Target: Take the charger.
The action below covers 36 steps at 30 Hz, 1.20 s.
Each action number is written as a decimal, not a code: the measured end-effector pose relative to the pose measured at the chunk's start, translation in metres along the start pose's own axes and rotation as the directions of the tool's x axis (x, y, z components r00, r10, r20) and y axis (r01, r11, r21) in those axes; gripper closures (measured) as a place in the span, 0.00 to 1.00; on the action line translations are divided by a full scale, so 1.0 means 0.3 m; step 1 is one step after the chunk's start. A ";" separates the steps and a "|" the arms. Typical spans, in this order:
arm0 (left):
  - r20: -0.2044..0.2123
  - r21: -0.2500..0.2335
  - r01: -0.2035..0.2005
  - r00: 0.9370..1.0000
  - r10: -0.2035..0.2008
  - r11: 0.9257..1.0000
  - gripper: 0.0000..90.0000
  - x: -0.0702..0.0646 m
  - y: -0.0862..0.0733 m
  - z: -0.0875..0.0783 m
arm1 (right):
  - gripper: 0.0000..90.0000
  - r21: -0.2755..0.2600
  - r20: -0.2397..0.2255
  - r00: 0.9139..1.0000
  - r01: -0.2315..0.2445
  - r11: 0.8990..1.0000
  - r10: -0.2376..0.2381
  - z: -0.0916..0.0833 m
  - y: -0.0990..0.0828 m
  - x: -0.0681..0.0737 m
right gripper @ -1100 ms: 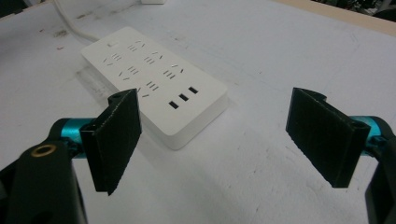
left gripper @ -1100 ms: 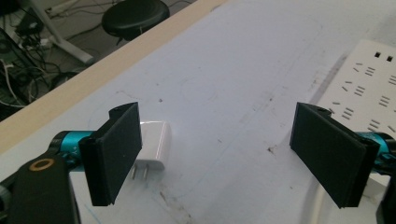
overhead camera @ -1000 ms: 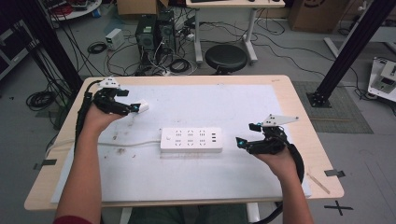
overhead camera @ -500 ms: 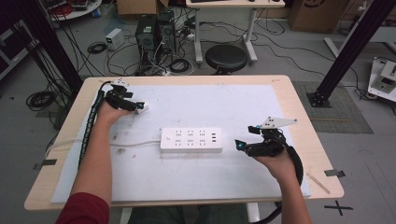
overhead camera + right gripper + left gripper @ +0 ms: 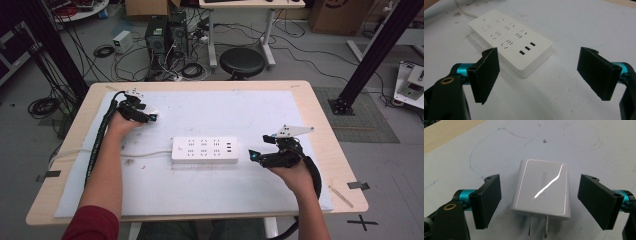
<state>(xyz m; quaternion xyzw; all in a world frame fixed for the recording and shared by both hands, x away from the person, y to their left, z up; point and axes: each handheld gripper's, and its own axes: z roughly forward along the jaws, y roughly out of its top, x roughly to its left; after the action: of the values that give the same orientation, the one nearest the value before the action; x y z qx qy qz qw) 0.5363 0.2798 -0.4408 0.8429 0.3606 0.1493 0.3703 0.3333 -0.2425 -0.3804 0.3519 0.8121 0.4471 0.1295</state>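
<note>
Item: white USB wall charger (image 5: 541, 190), two flat prongs toward the camera, lying flat on the white mat (image 5: 210, 190) at the far-left part of the desk (image 5: 320, 107). Left gripper (image 5: 539, 202): jaws apart, one on each side of the charger, a gap showing at both sides; they have just been closing a little. Item: white power strip (image 5: 205, 150) with USB ports, mid-mat, cord running left. Right gripper (image 5: 544, 77): jaws wide apart, nothing between them, just beside the strip's right end.
</note>
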 end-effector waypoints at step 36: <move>0.040 0.000 -0.123 0.992 0.123 0.992 0.47 -0.070 0.059 -0.121 | 0.21 0.002 -0.020 1.000 0.001 1.000 -0.001 -0.009 0.014 0.004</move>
<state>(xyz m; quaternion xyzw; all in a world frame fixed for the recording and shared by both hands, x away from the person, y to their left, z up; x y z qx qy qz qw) 0.5117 0.2751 -0.4029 0.8669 0.3005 0.1544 0.3666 0.3330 -0.2421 -0.3752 0.3472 0.8140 0.4496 0.1212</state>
